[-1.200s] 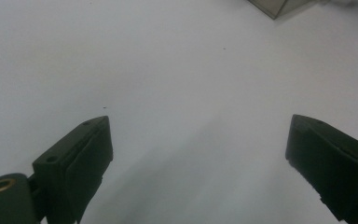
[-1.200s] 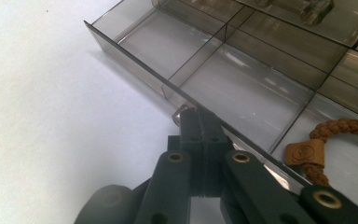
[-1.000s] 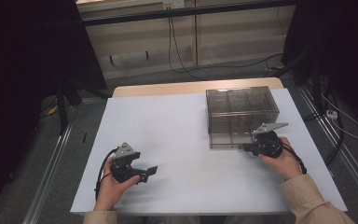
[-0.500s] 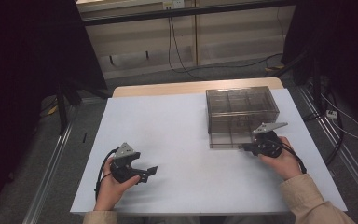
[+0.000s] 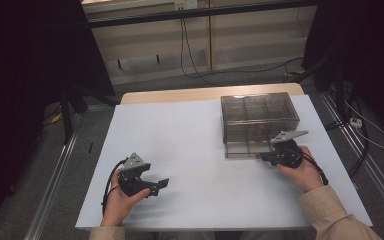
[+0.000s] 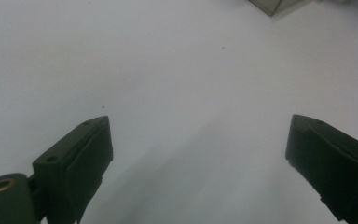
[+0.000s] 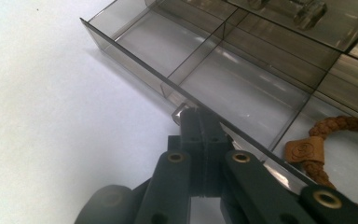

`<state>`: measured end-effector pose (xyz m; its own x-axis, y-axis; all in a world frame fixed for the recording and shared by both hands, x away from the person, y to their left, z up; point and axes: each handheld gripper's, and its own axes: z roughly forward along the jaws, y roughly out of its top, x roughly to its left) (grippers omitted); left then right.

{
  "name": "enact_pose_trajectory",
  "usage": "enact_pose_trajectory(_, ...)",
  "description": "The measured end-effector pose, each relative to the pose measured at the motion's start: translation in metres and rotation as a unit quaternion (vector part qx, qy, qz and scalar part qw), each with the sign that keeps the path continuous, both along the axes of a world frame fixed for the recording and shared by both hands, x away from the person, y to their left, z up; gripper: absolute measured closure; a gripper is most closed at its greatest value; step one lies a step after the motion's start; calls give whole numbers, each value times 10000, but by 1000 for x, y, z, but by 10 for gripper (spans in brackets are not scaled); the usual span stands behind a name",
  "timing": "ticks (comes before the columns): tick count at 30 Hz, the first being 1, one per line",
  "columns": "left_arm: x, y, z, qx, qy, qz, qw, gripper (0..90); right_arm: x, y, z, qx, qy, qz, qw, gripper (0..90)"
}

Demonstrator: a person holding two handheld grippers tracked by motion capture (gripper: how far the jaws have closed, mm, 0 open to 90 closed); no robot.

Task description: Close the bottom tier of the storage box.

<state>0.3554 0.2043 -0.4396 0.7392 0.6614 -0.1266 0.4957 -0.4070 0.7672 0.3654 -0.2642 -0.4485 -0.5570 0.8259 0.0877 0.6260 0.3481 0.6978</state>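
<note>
While both hands sit near the tabletop's (image 5: 195,150) front edge, left tongs (image 5: 156,185) rest low at the front-left with jaws spread wide apart, nothing between them. In the left gripper view the left tongs' pads (image 6: 88,154) frame bare white surface only; a corner of the smoky box (image 6: 272,4) shows far off at the top.

Open room: the whole left and centre of the white sheet is bare, from the front edge up to the strip of wood at the back edge. Left hand (image 5: 120,200) is close to the front-left corner. Right hand (image 5: 305,172) is near the right edge, well apart from the left one.

Right tongs (image 5: 264,157) are at the front of the clear compartment box (image 5: 260,117), at its pulled-out drawer (image 5: 245,148). In the right gripper view the jaws are closed together, clamped on the small clear tab (image 7: 181,112) sticking out of the drawer's front wall (image 7: 135,63). Drawer has dividers; the compartments ahead of the tongs look empty. One compartment to the right of the jaws holds a braided brown cord loop (image 7: 340,128) with a tan leather tag (image 7: 303,149), just beside the tongs' linkage but not touching it.

Box sits at the back-right of the tabletop, its far side near the back edge.
</note>
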Motion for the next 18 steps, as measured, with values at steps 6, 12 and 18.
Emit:
enact_pose_trajectory(6, 0, 1, 0, -29, -12, 13, 10000, 74, 2, -1, 0, -28, 7, -37, 10000, 900)
enact_pose_trajectory(12, 0, 1, 0, -26, 7, 11, 10000, 74, 3, 0, 0, -46, 1, -50, 10000, 900)
enact_pose_trajectory(18, 0, 1, 0, -39, 18, 23, 10000, 74, 5, 1, 0, -102, -3, -29, 9999, 900)
